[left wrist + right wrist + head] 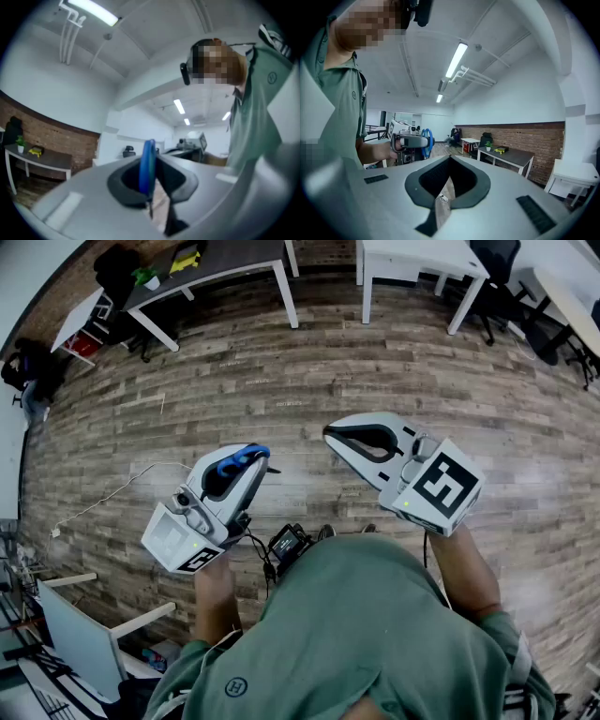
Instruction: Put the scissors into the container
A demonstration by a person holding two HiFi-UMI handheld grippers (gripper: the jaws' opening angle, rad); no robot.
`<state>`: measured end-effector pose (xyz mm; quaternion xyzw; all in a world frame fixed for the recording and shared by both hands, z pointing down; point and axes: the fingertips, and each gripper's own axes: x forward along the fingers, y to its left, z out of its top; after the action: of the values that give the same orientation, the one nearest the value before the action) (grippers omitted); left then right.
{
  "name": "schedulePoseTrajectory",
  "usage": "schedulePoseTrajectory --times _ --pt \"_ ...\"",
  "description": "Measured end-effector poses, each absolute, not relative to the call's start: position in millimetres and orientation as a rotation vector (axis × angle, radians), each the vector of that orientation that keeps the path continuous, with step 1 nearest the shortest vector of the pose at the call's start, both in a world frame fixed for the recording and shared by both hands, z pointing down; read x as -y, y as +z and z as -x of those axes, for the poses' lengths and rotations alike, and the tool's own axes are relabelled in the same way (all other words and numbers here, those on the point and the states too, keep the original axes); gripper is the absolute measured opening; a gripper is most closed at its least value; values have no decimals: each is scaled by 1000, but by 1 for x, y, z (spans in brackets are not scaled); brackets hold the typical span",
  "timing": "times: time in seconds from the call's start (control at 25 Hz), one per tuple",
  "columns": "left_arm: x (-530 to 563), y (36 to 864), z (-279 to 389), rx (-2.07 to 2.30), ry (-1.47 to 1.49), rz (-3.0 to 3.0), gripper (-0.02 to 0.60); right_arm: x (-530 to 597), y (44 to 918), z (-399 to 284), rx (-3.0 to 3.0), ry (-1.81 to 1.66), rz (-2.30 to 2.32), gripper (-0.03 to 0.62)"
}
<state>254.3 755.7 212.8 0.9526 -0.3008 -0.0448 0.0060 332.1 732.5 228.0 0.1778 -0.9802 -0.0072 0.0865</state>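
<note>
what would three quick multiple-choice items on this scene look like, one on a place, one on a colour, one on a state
1. Where are the scissors?
A. in the left claw
B. on the floor
C. on a desk

2. What colour is the scissors' handle?
A. red
B. blue
C. yellow

3. How does the right claw stand?
A. wide open
B. shut on the scissors
C. shut, holding nothing

Answers:
1 A: the left gripper view shows the handle loop pinched between that claw's jaws.
2 B: the loop is blue in every view.
3 C: the right gripper view shows its jaws meeting at the tips, with nothing between them.
</note>
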Motion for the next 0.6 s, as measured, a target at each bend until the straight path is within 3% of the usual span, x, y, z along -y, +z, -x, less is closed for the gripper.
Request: schedulePoseTrajectory --times 0.6 --pt "-769 210 -274 953 -137 -2989 46 -746 226 -355 2936 -21 -547 5"
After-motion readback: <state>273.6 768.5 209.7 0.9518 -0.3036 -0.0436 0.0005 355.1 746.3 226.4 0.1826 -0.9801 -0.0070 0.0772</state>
